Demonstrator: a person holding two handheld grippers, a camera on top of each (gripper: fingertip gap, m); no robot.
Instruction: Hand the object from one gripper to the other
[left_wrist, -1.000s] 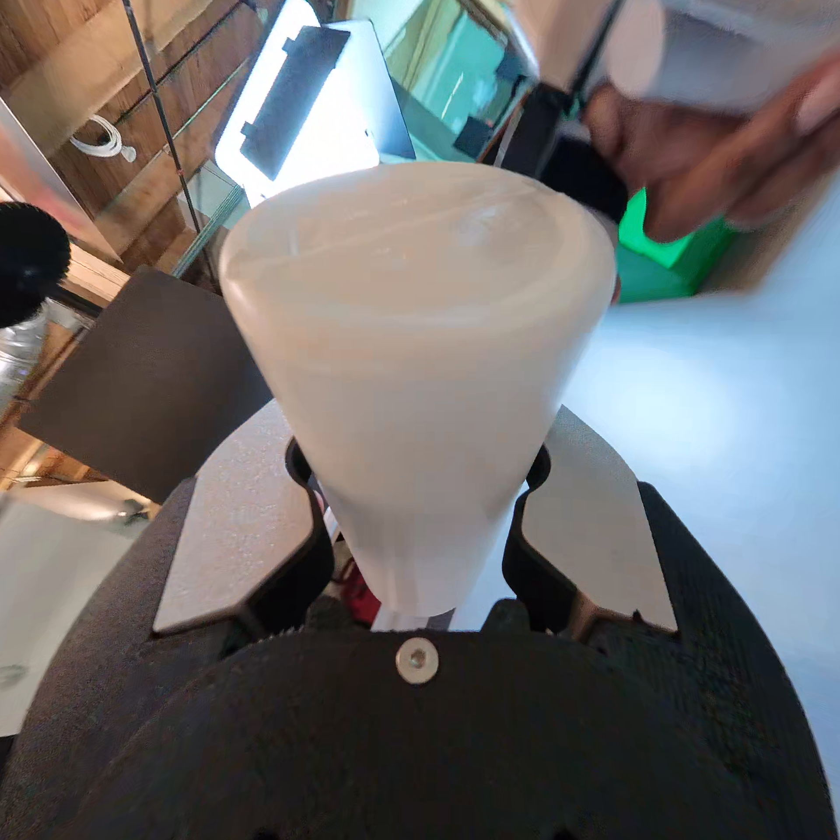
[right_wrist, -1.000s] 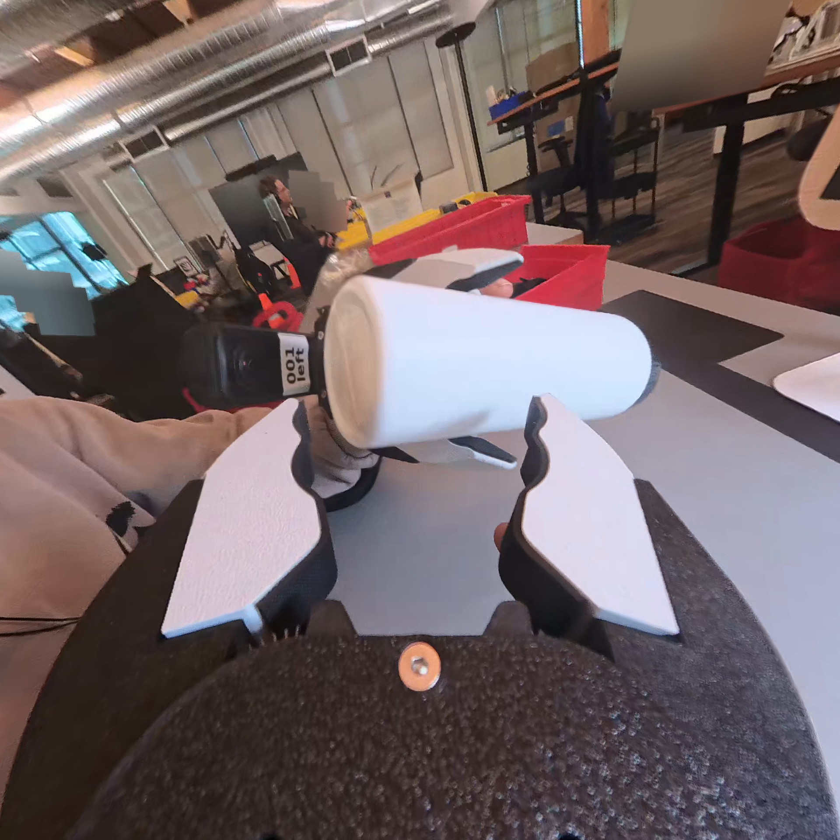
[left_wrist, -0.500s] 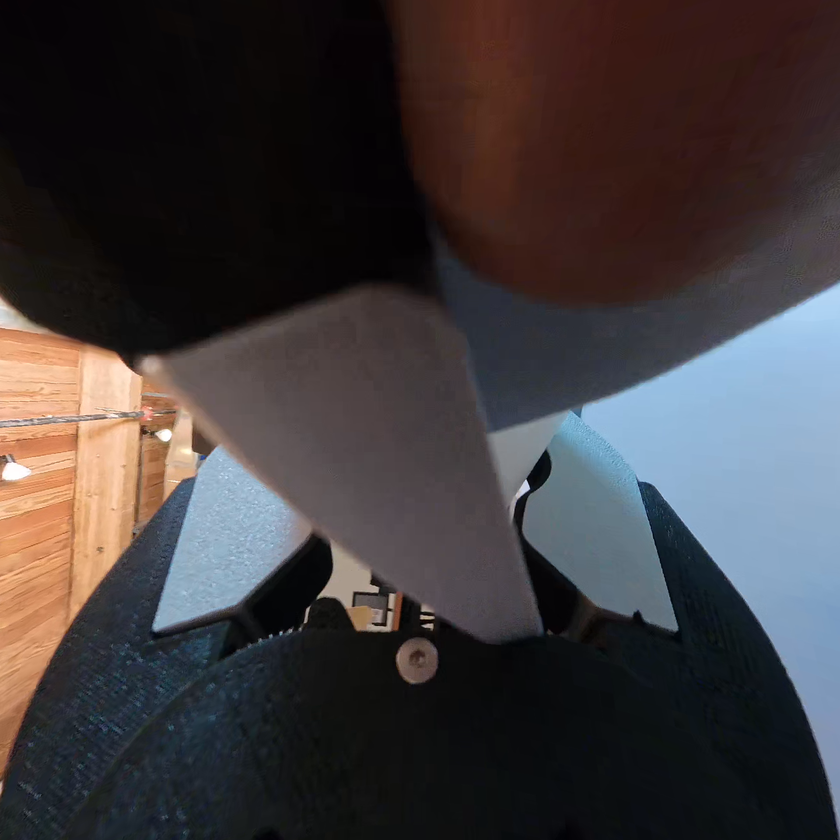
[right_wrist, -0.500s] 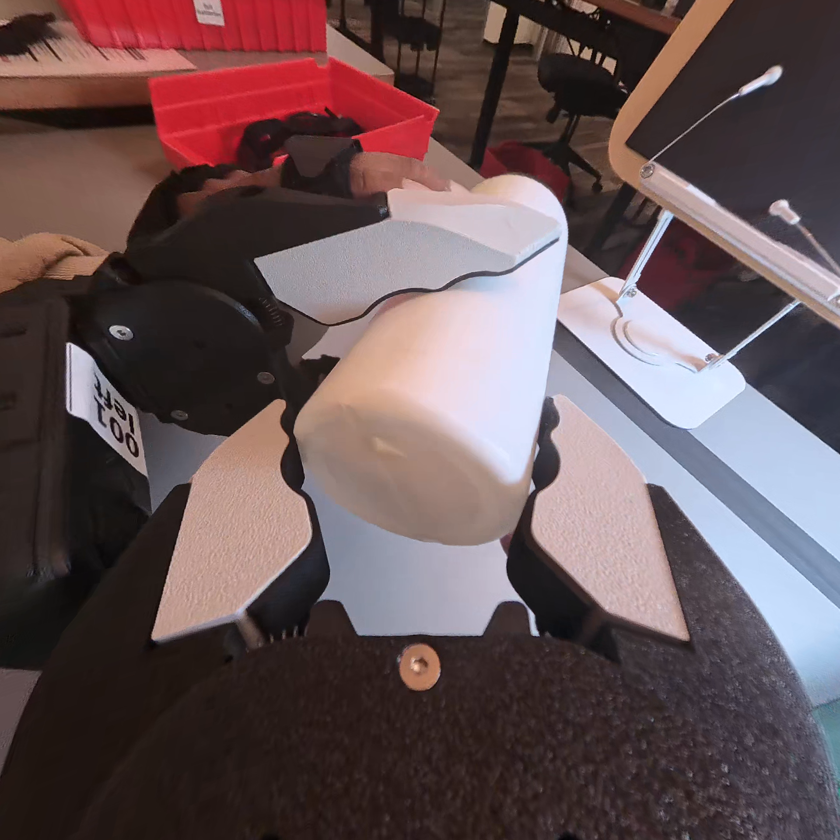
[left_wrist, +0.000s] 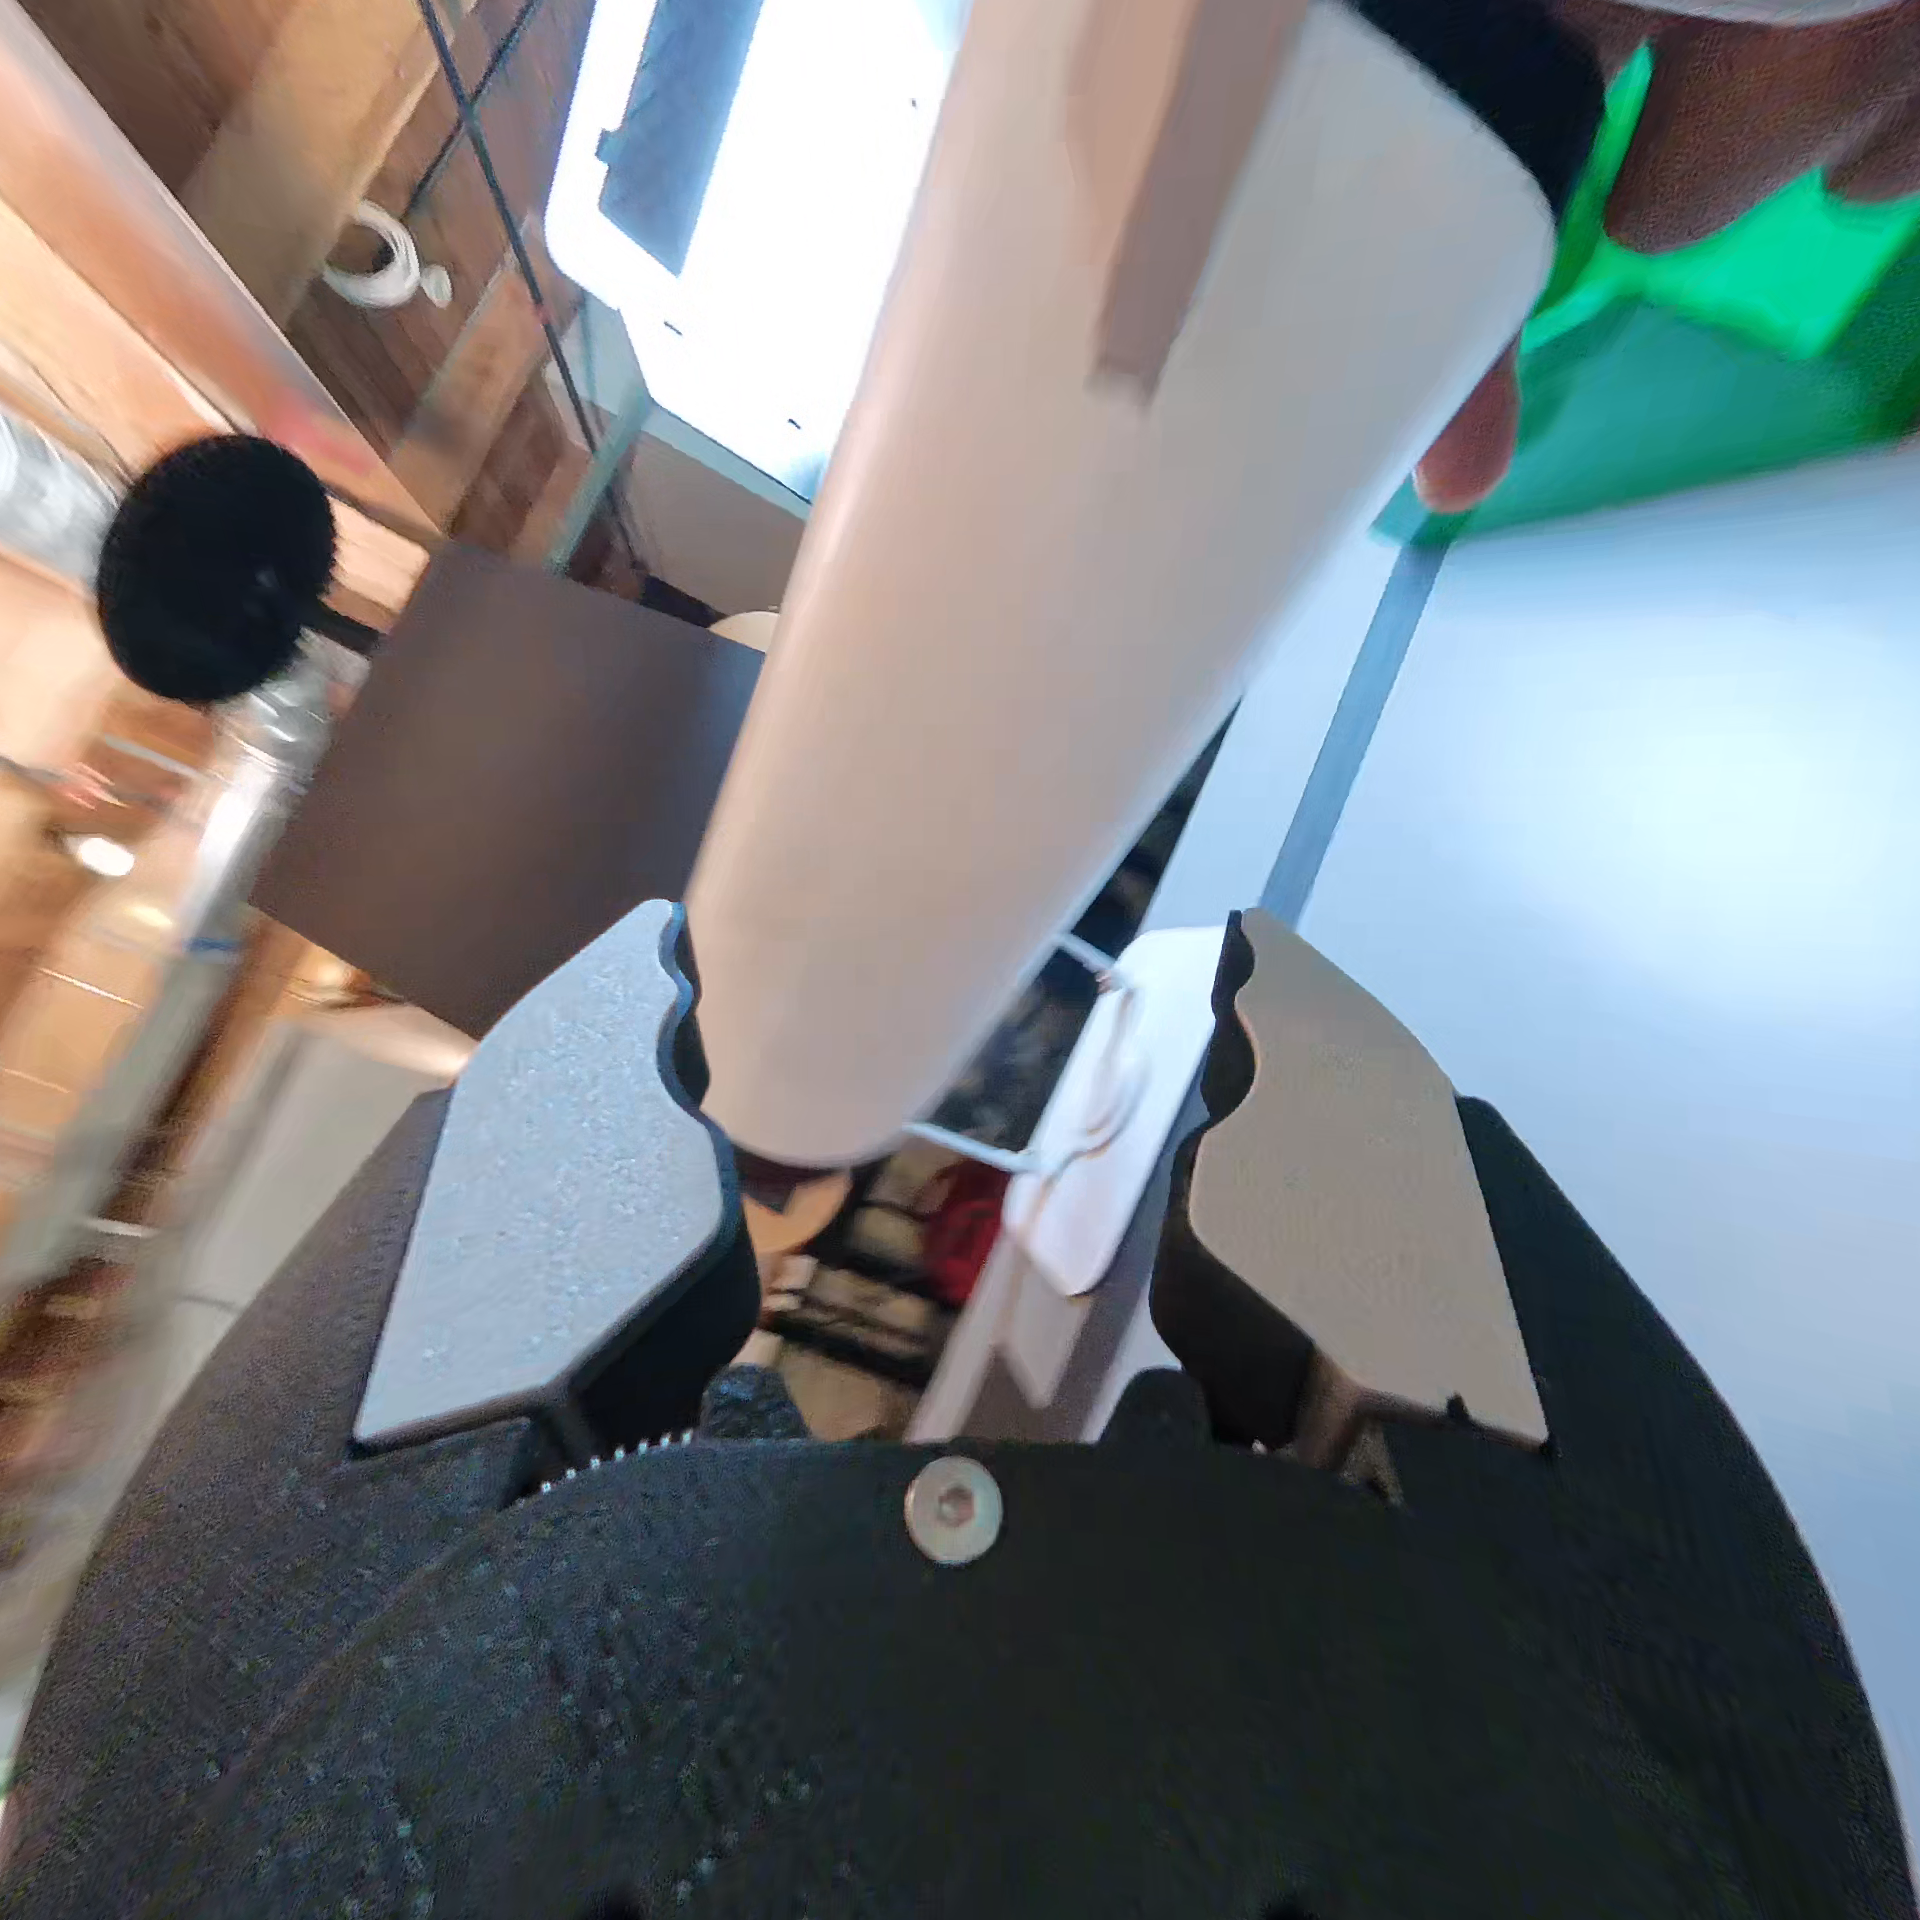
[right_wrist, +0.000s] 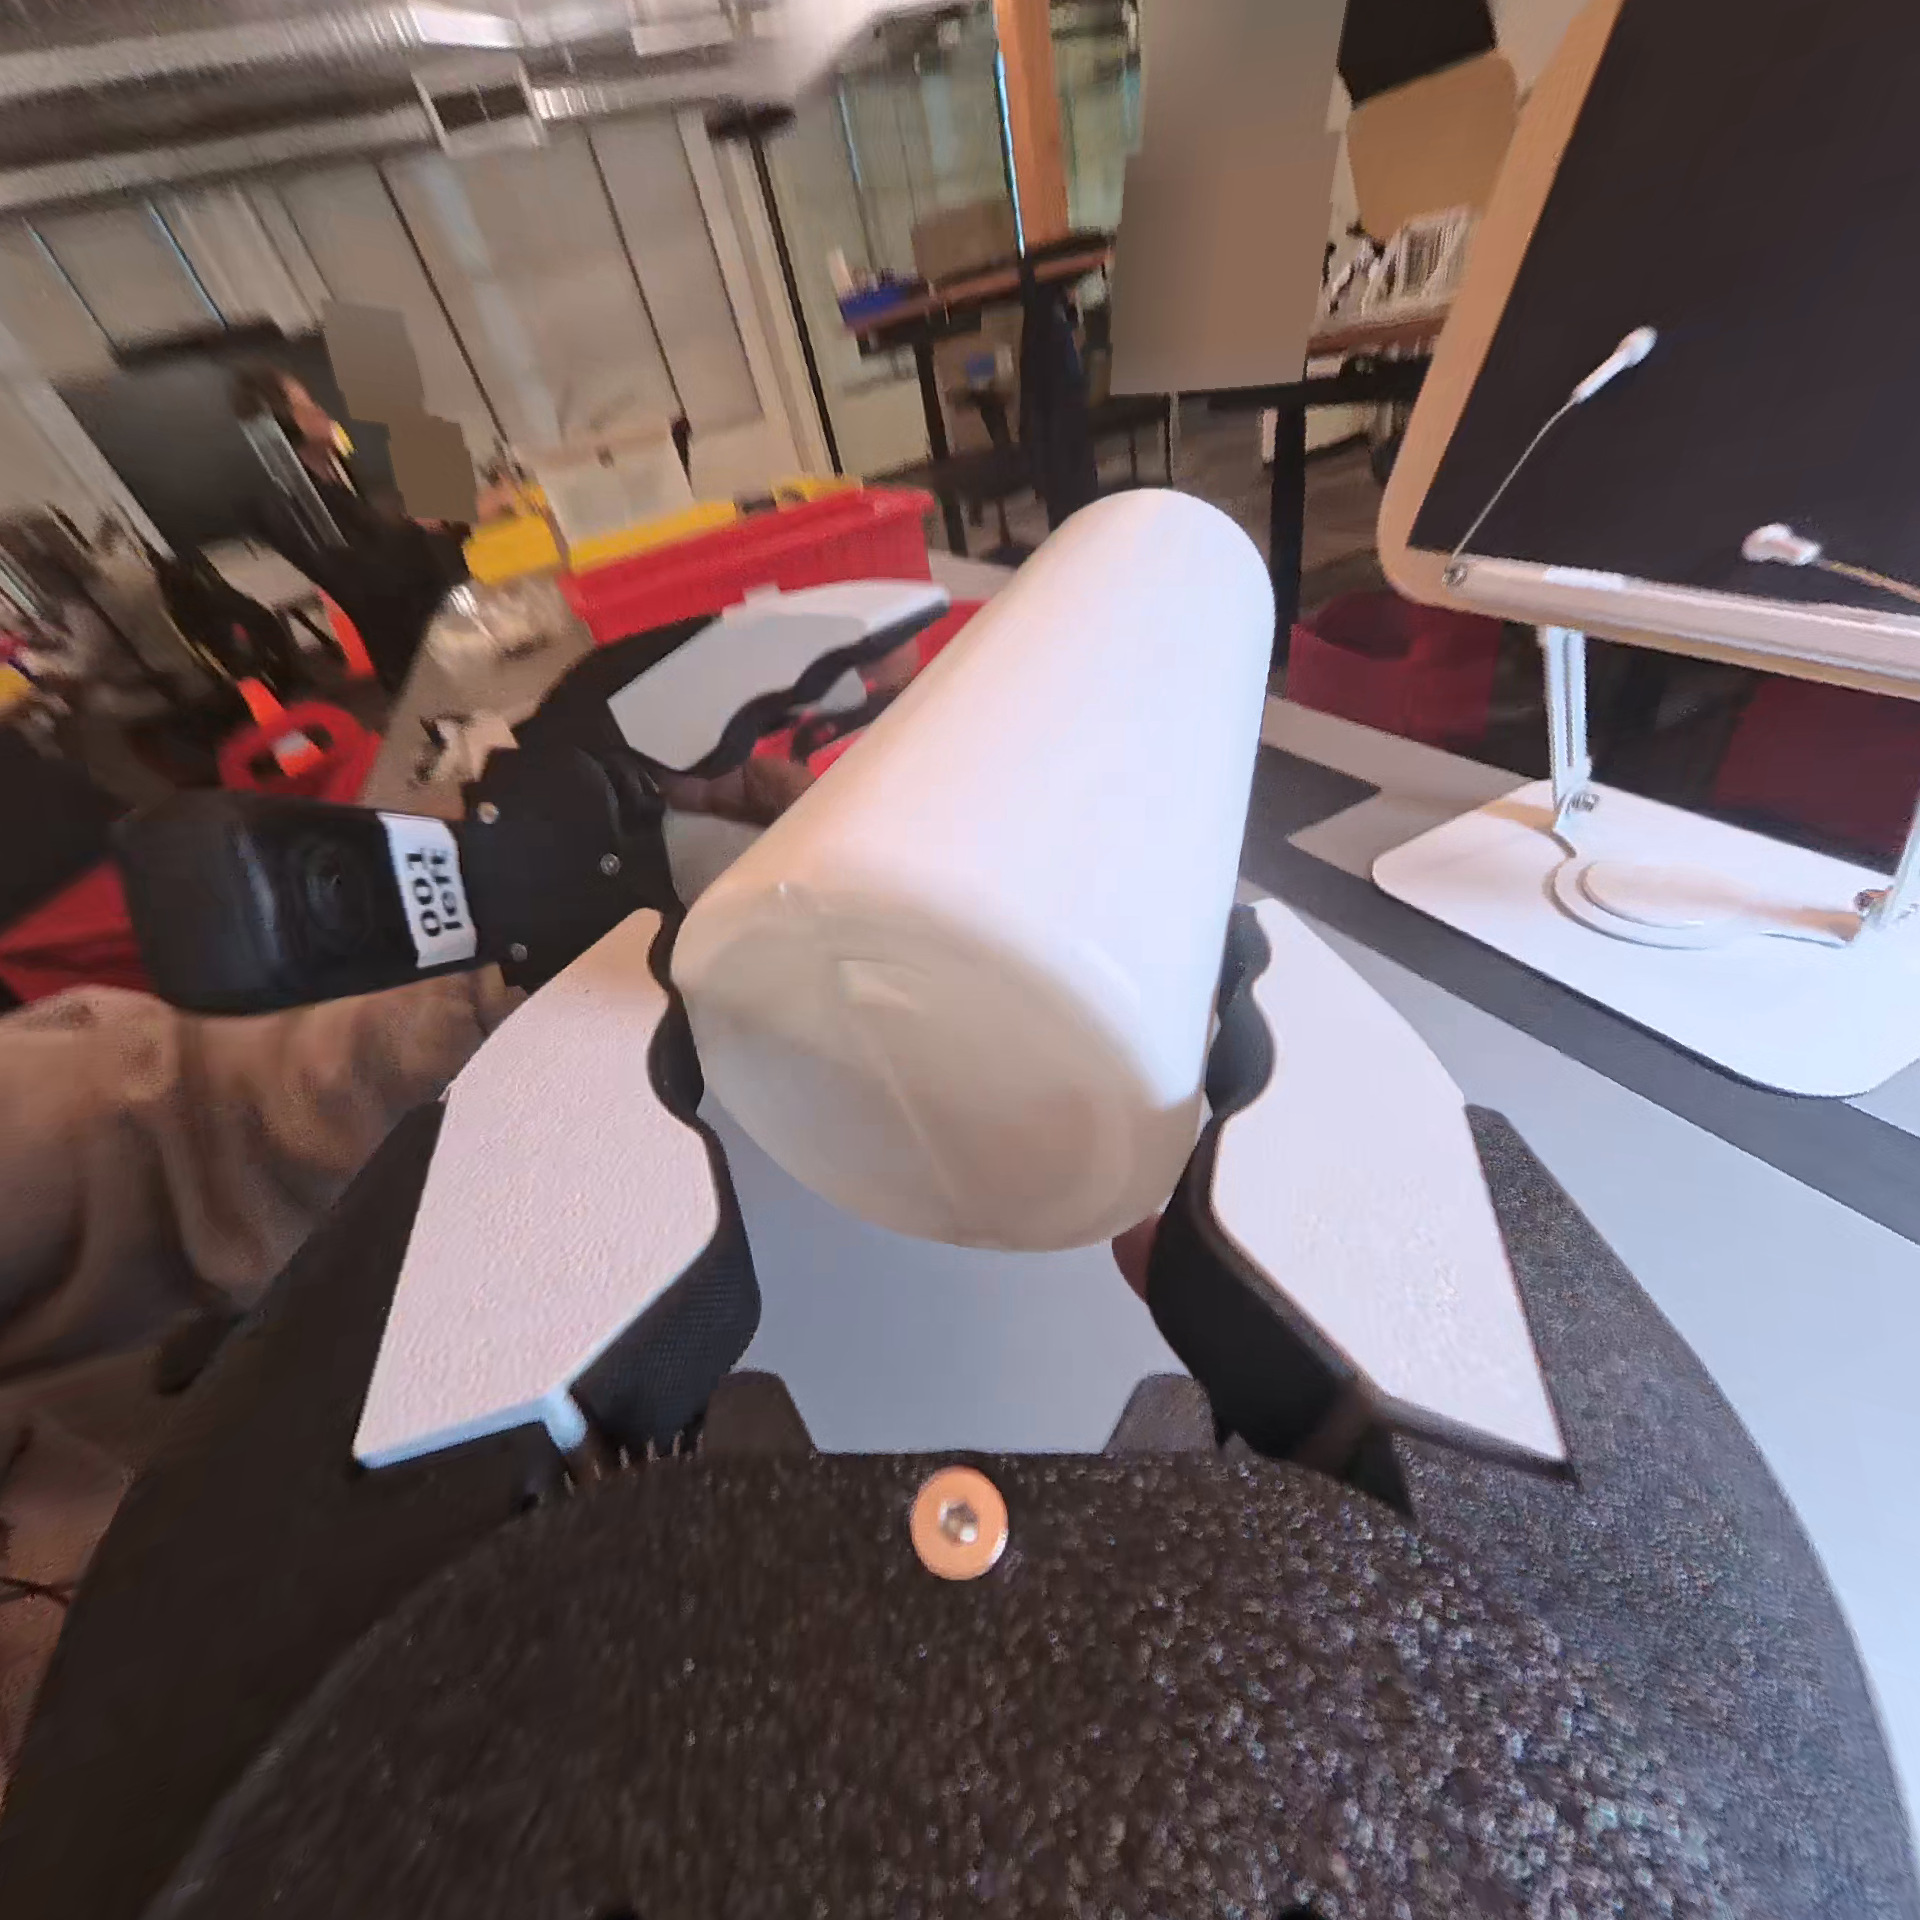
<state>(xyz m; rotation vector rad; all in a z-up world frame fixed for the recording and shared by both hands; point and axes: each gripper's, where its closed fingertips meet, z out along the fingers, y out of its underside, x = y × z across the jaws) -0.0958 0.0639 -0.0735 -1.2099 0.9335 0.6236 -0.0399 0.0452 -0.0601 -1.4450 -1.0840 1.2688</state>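
The white cylinder (right_wrist: 997, 883) sits between the fingers of the right tongs (right_wrist: 951, 997), which pinch it at its near end; both finger pads press against its sides, and its flat end faces the camera while the body slants up and away over the grey desk (right_wrist: 1714, 1299). A fingertip shows just under the cylinder's near end.

The left tongs (left_wrist: 951, 1023) stand spread apart. In the left wrist view the white cylinder (left_wrist: 1039, 623) runs up and away from between the fingers; its near end lies against the left finger (left_wrist: 561, 1174), and a clear gap separates it from the right finger (left_wrist: 1340, 1174). In the right wrist view the left tongs (right_wrist: 831, 675) appear beyond the cylinder on its left side, one pale finger reaching toward its middle; whether it touches there cannot be told.

A tablet on a white stand (right_wrist: 1662, 935) rests on the desk to the right. Red bins (right_wrist: 748, 571) stand farther back.
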